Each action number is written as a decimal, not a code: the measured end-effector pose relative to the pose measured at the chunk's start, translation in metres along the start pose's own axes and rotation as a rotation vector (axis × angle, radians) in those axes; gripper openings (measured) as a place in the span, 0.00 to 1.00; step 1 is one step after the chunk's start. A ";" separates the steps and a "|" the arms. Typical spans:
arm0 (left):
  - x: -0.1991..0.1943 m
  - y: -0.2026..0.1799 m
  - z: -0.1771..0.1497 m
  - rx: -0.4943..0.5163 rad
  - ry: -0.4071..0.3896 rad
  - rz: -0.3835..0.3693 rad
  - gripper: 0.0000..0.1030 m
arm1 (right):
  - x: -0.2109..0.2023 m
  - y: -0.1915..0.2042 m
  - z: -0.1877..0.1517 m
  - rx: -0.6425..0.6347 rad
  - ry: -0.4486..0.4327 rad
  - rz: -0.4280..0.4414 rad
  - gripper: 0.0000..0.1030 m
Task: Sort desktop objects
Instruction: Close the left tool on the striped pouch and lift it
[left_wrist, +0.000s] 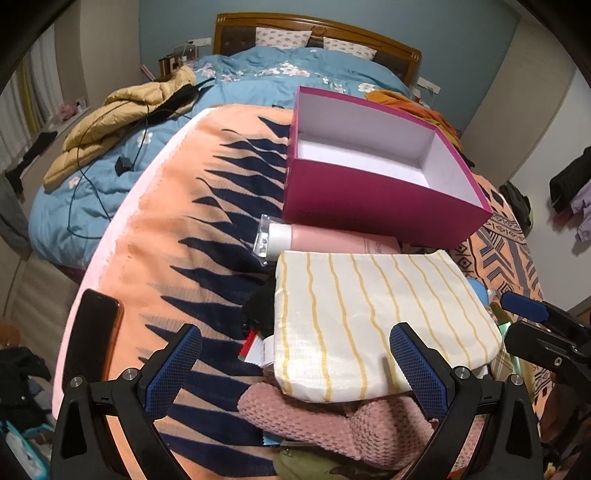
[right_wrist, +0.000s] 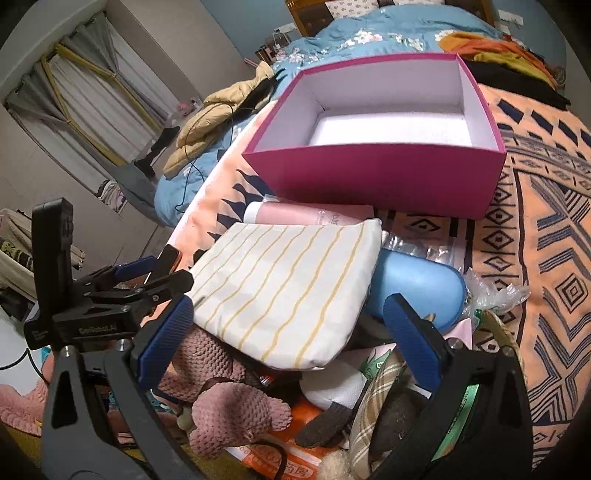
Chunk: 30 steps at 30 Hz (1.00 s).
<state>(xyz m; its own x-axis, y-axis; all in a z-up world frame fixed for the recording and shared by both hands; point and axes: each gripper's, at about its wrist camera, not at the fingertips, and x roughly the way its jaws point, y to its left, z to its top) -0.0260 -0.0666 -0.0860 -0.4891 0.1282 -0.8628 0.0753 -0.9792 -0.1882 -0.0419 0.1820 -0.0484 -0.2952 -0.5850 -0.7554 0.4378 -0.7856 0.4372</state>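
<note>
My left gripper (left_wrist: 295, 373) hangs wide open and empty over the near edge of the striped pouch (left_wrist: 369, 314); my right gripper (right_wrist: 288, 332) is likewise spread and empty, framing the same pouch, probably because it tops the pile. Beyond lies the pink bottle (left_wrist: 332, 242), then the empty box (left_wrist: 369, 199). Only the right view shows the blue case (right_wrist: 417, 284); only the left, the phone (left_wrist: 92, 332).
</note>
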 end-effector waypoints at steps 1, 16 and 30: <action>0.001 0.002 -0.001 -0.007 0.006 -0.007 1.00 | 0.001 -0.001 0.000 0.005 0.005 0.000 1.00; 0.037 0.014 -0.009 -0.107 0.149 -0.256 1.00 | 0.026 -0.017 0.008 0.073 0.082 0.022 1.00; 0.037 0.019 -0.002 -0.135 0.135 -0.355 0.77 | 0.040 -0.030 0.009 0.085 0.132 0.043 0.59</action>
<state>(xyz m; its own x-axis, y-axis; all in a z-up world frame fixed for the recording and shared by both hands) -0.0411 -0.0800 -0.1218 -0.3876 0.4834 -0.7849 0.0400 -0.8419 -0.5382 -0.0747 0.1803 -0.0868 -0.1615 -0.5915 -0.7900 0.3723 -0.7778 0.5063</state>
